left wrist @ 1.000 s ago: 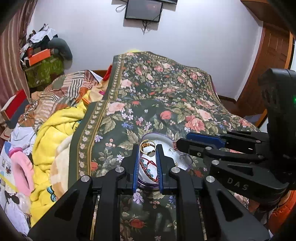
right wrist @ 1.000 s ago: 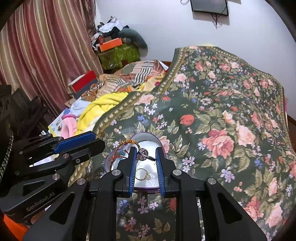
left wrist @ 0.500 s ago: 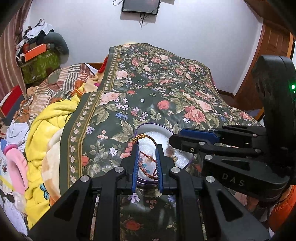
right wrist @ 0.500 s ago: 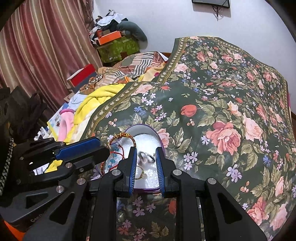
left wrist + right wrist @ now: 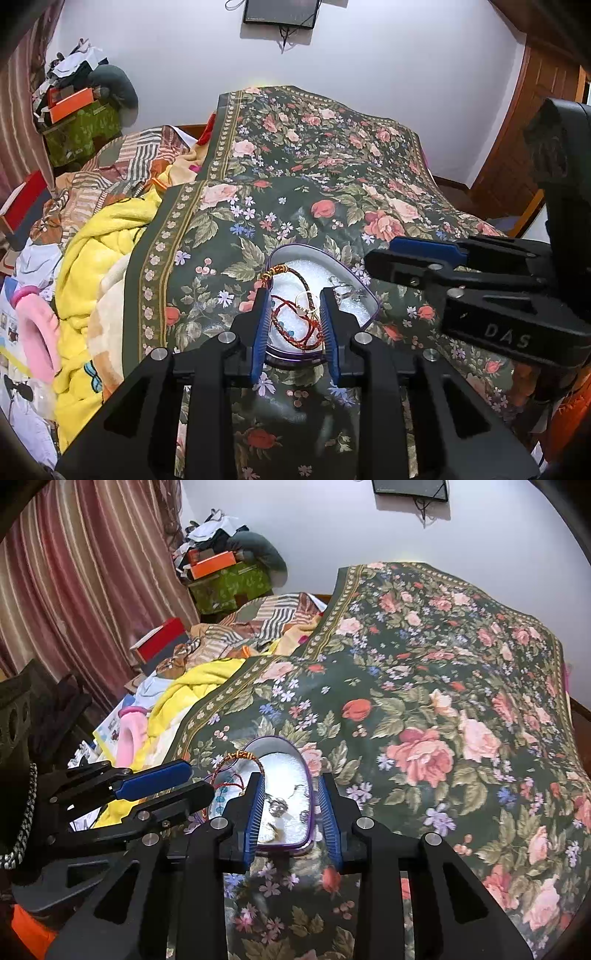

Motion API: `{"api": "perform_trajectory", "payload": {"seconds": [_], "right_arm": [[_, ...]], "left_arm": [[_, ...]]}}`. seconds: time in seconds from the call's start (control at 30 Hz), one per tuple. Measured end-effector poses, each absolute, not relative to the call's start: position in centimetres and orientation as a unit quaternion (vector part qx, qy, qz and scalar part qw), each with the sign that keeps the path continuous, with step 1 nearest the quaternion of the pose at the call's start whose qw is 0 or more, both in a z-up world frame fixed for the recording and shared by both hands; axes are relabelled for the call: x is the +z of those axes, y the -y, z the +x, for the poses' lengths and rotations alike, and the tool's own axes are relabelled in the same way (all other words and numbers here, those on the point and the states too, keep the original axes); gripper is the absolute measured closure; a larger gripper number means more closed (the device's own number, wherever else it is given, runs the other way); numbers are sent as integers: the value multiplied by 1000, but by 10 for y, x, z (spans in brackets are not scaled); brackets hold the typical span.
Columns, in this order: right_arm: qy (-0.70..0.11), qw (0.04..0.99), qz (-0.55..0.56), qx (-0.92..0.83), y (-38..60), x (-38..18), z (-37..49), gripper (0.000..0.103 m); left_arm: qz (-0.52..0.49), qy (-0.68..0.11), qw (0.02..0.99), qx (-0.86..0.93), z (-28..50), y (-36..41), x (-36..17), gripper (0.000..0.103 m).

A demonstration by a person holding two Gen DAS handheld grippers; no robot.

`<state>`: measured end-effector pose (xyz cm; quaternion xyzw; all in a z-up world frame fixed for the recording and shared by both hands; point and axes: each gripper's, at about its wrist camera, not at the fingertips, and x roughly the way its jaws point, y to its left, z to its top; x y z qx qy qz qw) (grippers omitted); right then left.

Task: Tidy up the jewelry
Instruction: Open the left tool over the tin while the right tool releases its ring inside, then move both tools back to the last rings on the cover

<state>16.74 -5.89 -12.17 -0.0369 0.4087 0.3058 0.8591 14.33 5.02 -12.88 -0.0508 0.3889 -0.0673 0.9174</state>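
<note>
Bracelets [image 5: 295,321] lie tangled in purple-rimmed tin [image 5: 364,291] between both open hand-held grippers.

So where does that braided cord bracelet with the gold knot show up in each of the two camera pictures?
Left wrist view: the braided bracelet lies low in the middle, its knot at the purple tin's left rim, just beyond the left gripper.
Right wrist view: braided bracelet left of centre, over the tin's upper-left rim.
Shared landmark: wall screen.
</note>
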Motion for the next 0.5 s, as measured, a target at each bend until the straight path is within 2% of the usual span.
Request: {"api": "perform_trajectory", "payload": {"seconds": [0.07,0.13,0.2,0.5], "right_arm": [[-403,863,-36,301,65,-116,165,75],[-398,868,-34,295,72,-112,162,72],[-392,874,-32,285,82,-107,158,64],[-396,889,-38,228,135,-105,139,63]], "left_arm": [[-50,-386,919,-66,141,-49,-125,70],[-49,-383,920,-64,137,-48,-121,69],[-48,-380,921,-65,133,-45,-117,67],[-38,-394,915,-80,118,-21,-116,63]]}}
